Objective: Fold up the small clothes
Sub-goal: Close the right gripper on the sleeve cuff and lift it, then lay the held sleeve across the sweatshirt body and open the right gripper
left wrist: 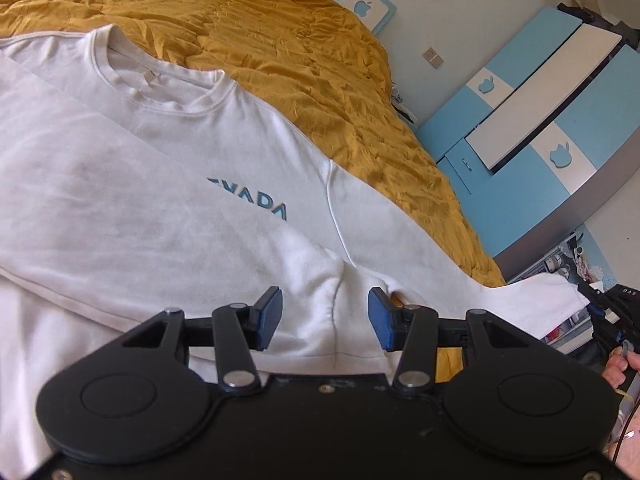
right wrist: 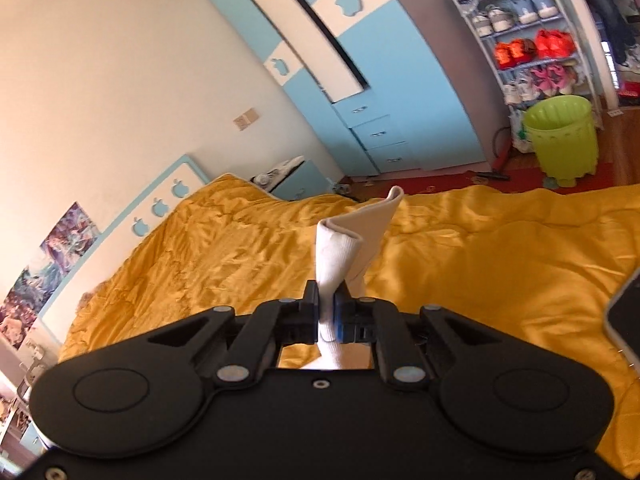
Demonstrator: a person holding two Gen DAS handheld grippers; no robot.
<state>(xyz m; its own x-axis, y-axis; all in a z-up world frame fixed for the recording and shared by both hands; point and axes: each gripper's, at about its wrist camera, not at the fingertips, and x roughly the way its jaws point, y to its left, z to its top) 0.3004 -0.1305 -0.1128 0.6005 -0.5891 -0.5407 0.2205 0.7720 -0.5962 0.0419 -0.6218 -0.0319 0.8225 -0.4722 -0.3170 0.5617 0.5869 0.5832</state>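
Note:
A white long-sleeved sweatshirt with blue lettering lies on a yellow bedspread, one sleeve folded across its chest. My left gripper is open just above the armpit fold, jaws wide apart with white cloth between and below them. My right gripper is shut on the cuff of the other white sleeve and holds it up above the bedspread. That sleeve stretches out to the right in the left wrist view.
A blue and white wardrobe stands past the bed. A green bin and a shoe rack are on the floor beyond. A dark phone-like object lies at the right edge of the bed. A headboard runs along the wall.

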